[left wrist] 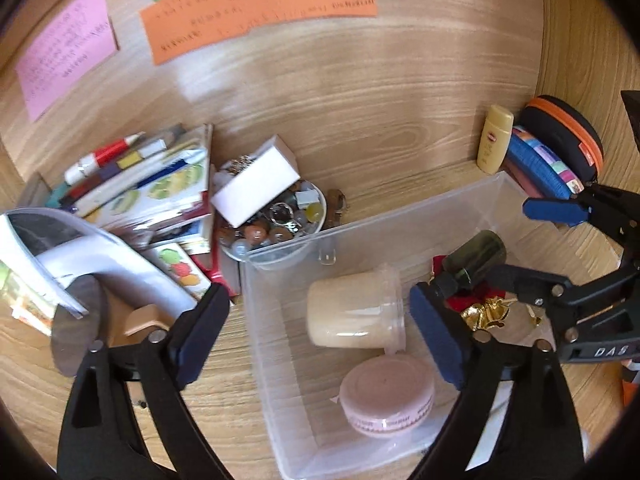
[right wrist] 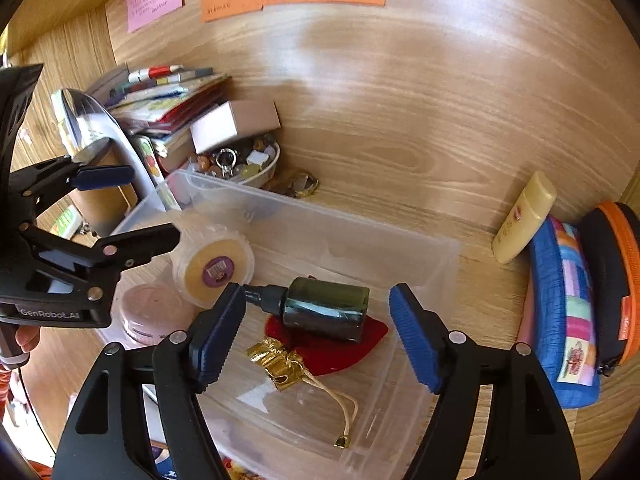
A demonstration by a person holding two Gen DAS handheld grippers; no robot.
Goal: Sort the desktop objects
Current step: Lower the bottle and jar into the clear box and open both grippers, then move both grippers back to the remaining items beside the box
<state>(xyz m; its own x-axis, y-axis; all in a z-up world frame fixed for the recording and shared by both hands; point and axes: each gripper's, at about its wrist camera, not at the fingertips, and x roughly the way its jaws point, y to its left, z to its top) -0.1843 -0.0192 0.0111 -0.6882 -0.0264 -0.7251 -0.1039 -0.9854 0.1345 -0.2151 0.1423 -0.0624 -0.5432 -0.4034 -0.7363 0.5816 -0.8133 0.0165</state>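
Note:
A clear plastic bin (left wrist: pixel 266 344) stands on the wooden desk. In it lie a cream jar (left wrist: pixel 352 312) on its side, a pink lidded jar (left wrist: pixel 388 396), a dark green bottle (right wrist: pixel 324 308), a red pouch (right wrist: pixel 374 332) and a gold pouch (right wrist: pixel 276 360). My left gripper (left wrist: pixel 320 332) hangs open above the cream jar without touching it. My right gripper (right wrist: pixel 316 332) is open over the bin (right wrist: pixel 320 216), the dark bottle lying between its fingers; the right pad stands clear of it. Each gripper shows in the other's view: the right gripper (left wrist: pixel 536 244), the left gripper (right wrist: pixel 132 208).
Left of the bin are a bowl of beads (left wrist: pixel 280 220) under a white box (left wrist: pixel 256 184), a stack of books and pens (left wrist: pixel 160 188) and a silver object (left wrist: pixel 100 260). At the right stand a yellow tube (left wrist: pixel 494 140), a blue pouch (left wrist: pixel 536 164) and a black orange-zipped case (left wrist: pixel 568 136).

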